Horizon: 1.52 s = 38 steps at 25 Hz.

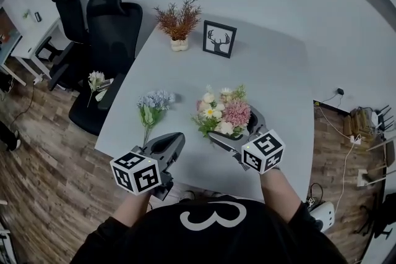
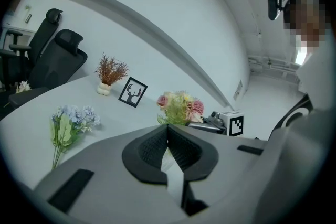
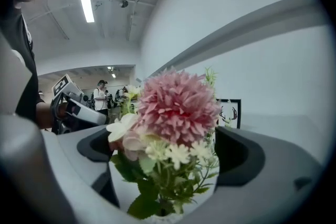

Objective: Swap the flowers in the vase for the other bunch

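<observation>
R gripper point(image 1: 232, 123) fingers spread round fluffy pink dome-headed bouquet point(image 1: 224, 113); L gripper point(image 1: 177, 138) fingers pressed together near slim blue bunch point(image 1: 154, 101).

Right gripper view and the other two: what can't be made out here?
- Vase: head view, the pink bouquet covers it; right gripper view, the bottom edge cuts it off.
- Right gripper: jaws wide apart round the bouquet; anything lower falls below the frame.
- Blue bunch: stem ends hidden behind the shut left gripper, head view.
- Flowers on the chair: too small to identify, head view.
</observation>
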{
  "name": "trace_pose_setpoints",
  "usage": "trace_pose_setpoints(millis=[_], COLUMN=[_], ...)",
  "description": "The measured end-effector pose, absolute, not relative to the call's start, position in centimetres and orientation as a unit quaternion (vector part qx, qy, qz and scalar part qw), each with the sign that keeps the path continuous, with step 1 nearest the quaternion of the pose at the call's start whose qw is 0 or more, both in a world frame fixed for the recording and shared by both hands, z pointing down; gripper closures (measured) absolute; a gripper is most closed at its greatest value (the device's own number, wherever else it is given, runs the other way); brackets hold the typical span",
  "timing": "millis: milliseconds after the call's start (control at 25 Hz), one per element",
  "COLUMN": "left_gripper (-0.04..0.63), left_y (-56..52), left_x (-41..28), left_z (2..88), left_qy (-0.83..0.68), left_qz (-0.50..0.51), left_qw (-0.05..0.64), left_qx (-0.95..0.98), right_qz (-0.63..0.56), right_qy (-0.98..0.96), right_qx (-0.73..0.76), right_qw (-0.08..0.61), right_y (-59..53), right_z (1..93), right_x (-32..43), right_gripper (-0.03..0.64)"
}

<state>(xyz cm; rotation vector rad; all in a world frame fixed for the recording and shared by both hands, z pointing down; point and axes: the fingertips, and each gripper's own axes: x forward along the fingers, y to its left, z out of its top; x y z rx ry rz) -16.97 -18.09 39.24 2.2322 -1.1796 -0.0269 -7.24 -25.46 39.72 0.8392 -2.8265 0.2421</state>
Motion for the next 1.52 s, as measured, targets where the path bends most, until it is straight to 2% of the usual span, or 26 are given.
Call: trace_pose_setpoints(millis=[480, 800, 1000, 1200, 1520], left_gripper=[0.584, 0.584, 0.584, 0.584, 0.584], left_y=[-17.7, -17.5, -17.3, -16.9, -16.1], left_x=[-19.5, -19.5, -19.4, -19.3, -19.7], left_z=[38.8, 38.9, 38.8, 38.3, 38.6], left_qy=[-0.446, -0.426, -0.411, -0.402, -0.395], left_qz=[-0.007, 0.003, 0.011, 0.014, 0.022], left_qw=[0.298, 0.295, 0.290, 0.283, 0.280], left_qx=[0.844, 0.855, 0.864, 0.871, 0.875], right_qz=[0.075, 0.062, 0.064, 0.069, 0.061], right_qy=[-0.941, -0.929, -0.922, -0.918, -0.912], right_qx=[0.317, 0.357, 0.377, 0.387, 0.405], right_qw=[0.092, 0.075, 0.066, 0.058, 0.041], right_y=[-26.1, -26.2, -26.2, -25.7, -25.3], right_z=[40.3, 39.4, 39.0, 38.6, 37.6], right_x=[-8.2, -7.2, -6.6, -6.2, -5.6], right_gripper=[0.077, 0.294, 0.393, 0.450, 0.499])
